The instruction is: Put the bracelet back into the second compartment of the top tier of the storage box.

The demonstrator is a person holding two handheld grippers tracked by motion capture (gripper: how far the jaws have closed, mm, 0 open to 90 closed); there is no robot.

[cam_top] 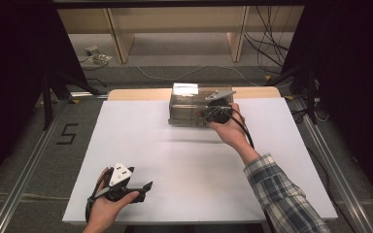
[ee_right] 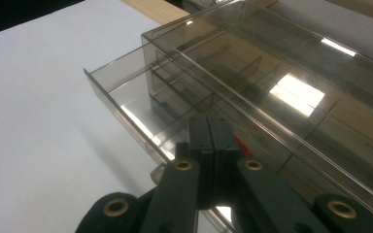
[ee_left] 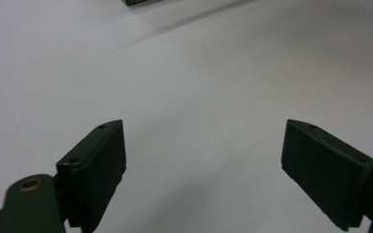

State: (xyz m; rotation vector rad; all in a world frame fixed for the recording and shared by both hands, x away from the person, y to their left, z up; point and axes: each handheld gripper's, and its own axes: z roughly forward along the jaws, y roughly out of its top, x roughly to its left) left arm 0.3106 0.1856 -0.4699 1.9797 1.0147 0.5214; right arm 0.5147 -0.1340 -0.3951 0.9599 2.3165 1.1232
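A clear smoky plastic box [cam_top: 194, 110] with drawers sits at about twelve o'clock on the white counter [cam_top: 141, 145], close to the far edge, where a strip of bare wood shows behind it. The right gripper [cam_top: 209, 112], held by the right hand [cam_top: 229, 127], is at the box's front right, its jaws pressed together. In the right gripper view the right gripper [ee_right: 212, 130] meets the front lip of a partly pulled-out drawer [ee_right: 136, 104]; a small red bit sits just beside the jaws, too small to tell what. That view also shows the dividers inside the box and glare on its lid.

The left gripper [cam_top: 143, 189] rests in the left hand [cam_top: 108, 206] at about seven o'clock, near the counter's near edge, jaws spread apart and holding nothing. In the left gripper view the left gripper [ee_left: 204, 160] faces bare white surface, with a corner of the box at twelve o'clock. Open counter lies between the two grippers
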